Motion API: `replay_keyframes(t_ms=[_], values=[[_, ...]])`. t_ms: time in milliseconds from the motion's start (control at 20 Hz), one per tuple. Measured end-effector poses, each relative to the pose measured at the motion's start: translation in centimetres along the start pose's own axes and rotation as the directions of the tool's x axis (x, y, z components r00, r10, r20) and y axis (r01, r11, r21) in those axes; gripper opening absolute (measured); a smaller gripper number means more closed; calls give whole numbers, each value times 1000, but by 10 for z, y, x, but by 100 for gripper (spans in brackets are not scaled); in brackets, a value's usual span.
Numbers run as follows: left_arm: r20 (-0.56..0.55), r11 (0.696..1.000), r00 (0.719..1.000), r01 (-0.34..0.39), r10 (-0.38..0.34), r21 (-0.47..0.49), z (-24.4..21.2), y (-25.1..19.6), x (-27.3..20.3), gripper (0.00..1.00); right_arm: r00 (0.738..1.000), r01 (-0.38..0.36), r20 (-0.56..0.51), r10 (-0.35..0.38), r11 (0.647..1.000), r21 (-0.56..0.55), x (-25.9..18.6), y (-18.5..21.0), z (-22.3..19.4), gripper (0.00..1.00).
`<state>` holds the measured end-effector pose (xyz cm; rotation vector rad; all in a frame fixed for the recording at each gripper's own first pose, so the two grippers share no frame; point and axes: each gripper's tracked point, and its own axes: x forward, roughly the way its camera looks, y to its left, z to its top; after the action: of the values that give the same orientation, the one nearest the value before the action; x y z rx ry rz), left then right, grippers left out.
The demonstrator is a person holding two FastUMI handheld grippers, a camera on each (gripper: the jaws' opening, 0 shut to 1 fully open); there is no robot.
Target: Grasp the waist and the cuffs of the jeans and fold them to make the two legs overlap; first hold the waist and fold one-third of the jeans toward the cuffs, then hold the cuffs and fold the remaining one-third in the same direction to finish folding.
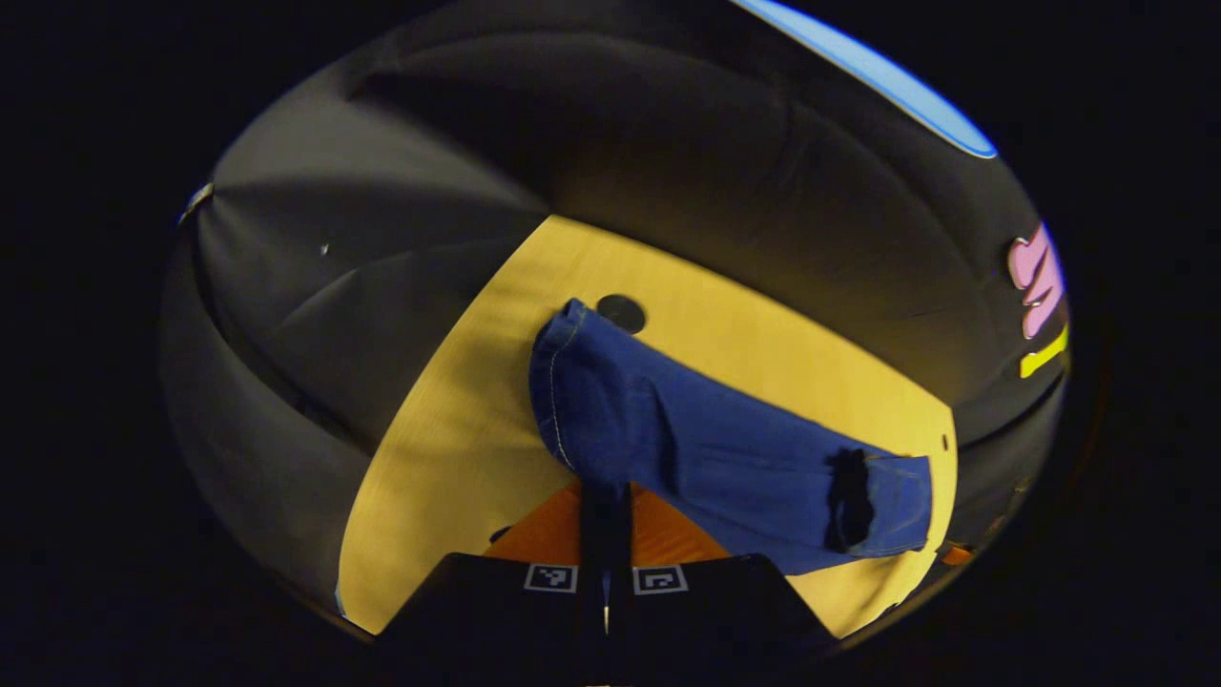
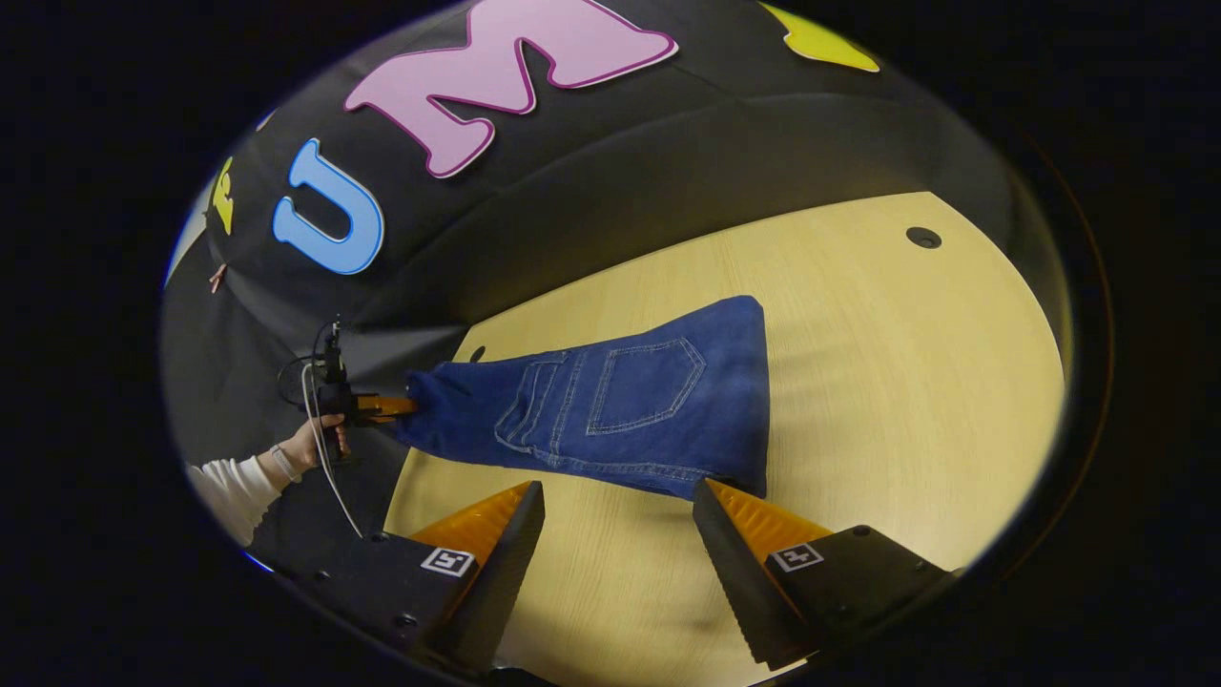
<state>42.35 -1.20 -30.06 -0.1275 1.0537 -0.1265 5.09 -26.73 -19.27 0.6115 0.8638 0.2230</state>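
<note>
The jeans (image 2: 630, 405) lie on the pale wooden table (image 2: 887, 382), already doubled lengthwise so one leg rests over the other, with a back pocket (image 2: 644, 386) facing up. In the right gripper view the waist end is the wide edge nearest the camera, and the legs narrow away toward the far side of the table, where the cuffs bunch together.

There the left gripper (image 2: 386, 407) has its jaws clenched on the cuff end, held by a hand (image 2: 310, 444) in a white sleeve (image 2: 229, 487), with a cable hanging down from the tool. In the left gripper view, the left gripper (image 1: 606, 496) shows its two fingers pressed tight together with the blue denim (image 1: 668, 439) starting right at their tips; the cloth runs away across the table (image 1: 448, 448) toward the waist end, where a dark patch sits on the fabric.

The right gripper (image 2: 620, 501) hovers just short of the waist edge, jaws spread wide and released, nothing between them; one finger (image 2: 734, 515) is close to the corner of the waistband.

A small dark round hole (image 2: 922, 237) sits in the tabletop beyond the jeans.
</note>
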Motion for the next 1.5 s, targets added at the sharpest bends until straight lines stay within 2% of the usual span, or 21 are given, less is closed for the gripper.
replay_keyframes(t_ms=[50,100,150,300,550,750,850,950,1000,1050,1100,1150,1200,1400,1500], values=[[14,999,1000,27,-28,28,5,-18,-8,7,1000,-3,7,3,1000,0,-2,1,3,96],[27,997,998,50,-51,55,11,-36,-17,2,1000,-5,17,5,1000,-2,-6,3,4,96],[38,994,996,79,-82,76,12,-59,-27,6,1000,-7,24,7,1000,-3,-9,3,6,96],[51,973,980,181,-190,146,10,-137,-38,6,999,-7,47,8,1000,-21,-23,3,11,96],[4,917,938,337,-346,211,-30,-281,-32,6,997,-3,70,8,998,-62,-48,-3,12,96],[-89,883,909,416,-407,216,-86,-386,-1,6,997,-3,81,8,998,-61,-62,-17,10,96],[-134,893,929,368,-345,257,-118,-410,34,7,996,-2,85,7,998,-63,-67,-25,10,96],[-197,906,954,282,-228,317,-152,-403,65,8,996,-13,84,18,998,-63,-73,-31,10,96],[-228,911,954,264,-197,317,-168,-403,76,9,997,-11,80,17,997,-73,-75,-36,9,96],[-244,918,955,243,-169,315,-177,-397,82,17,997,-3,75,10,996,-93,-76,-42,7,96],[-261,919,953,233,-151,317,-186,-397,86,14,998,11,71,-3,993,-119,-77,-50,6,96],[-263,915,955,226,-140,335,-191,-394,88,18,997,35,74,-24,988,-152,-76,-59,5,96],[-241,909,961,219,-138,355,-189,-398,86,34,997,50,71,-38,983,-176,-78,-66,3,96],[-132,887,969,242,-206,393,-177,-420,51,99,994,58,99,-37,975,-214,-84,-66,7,96],[-60,871,966,254,-252,420,-170,-420,22,98,990,70,134,-38,968,-239,-92,-60,13,96]])
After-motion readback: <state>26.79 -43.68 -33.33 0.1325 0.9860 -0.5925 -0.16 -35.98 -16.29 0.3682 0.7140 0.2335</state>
